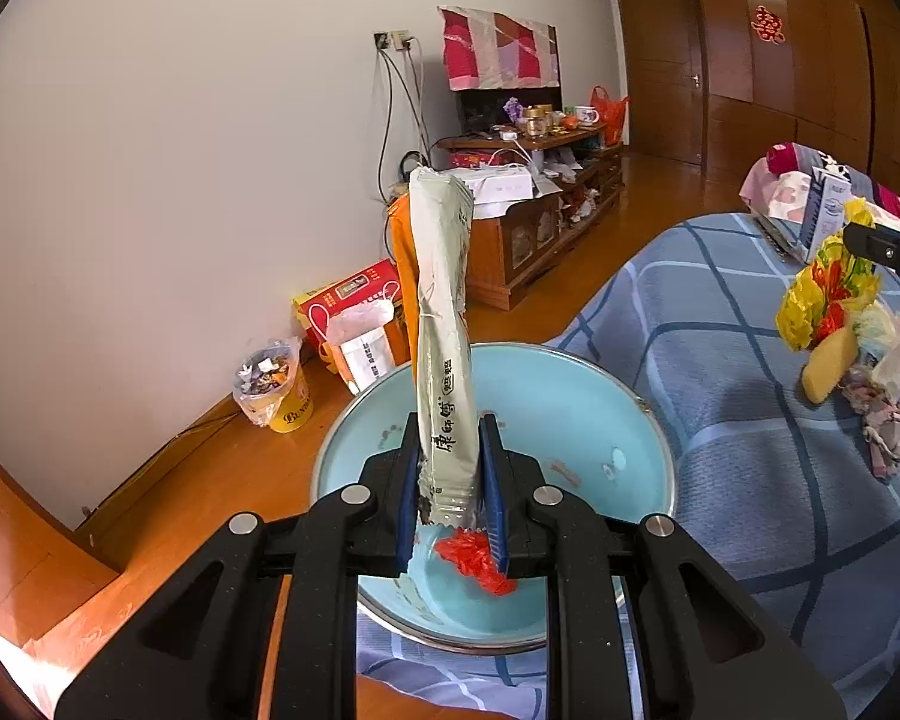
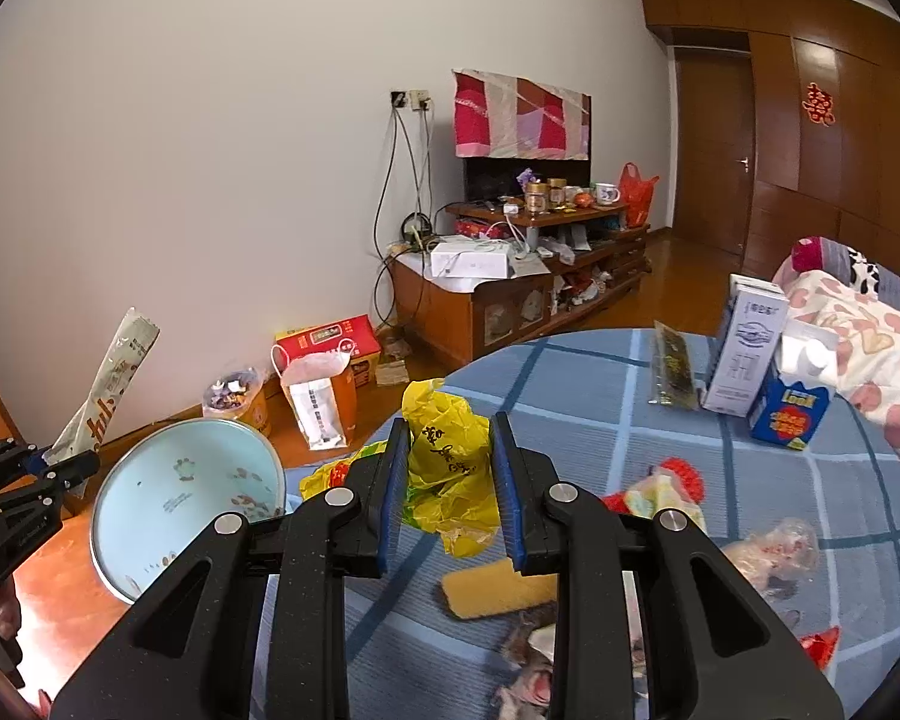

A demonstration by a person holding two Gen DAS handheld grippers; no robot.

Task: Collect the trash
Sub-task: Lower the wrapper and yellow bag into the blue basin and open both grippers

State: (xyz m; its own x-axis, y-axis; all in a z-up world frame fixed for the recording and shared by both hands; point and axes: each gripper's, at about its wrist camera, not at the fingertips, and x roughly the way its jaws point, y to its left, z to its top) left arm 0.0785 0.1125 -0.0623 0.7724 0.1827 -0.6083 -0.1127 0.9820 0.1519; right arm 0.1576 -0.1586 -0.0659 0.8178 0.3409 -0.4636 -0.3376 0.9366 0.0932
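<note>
Trash is seen in both views. A long grey-green wrapper (image 1: 444, 324) is clamped at its lower end between the narrowed blue pads of the left tongs (image 1: 450, 483) and is held upright above a light blue basin (image 1: 570, 396). Black Chinese characters are printed down the wrapper; they are not read with certainty. A scrap of red netting (image 1: 477, 558) is seen in the basin, just below the left tongs.

A crumpled yellow plastic bag (image 2: 447, 456) with dark printed characters is gripped between the pads of the right tongs (image 2: 450, 486), over a blue checked bedspread (image 2: 600, 396). A yellow sponge (image 2: 498, 591) is seen just below the right tongs. Far ahead and to the right, a white carton (image 2: 747, 354) and a blue box (image 2: 789, 414) marked "look" are seen standing together.
</note>
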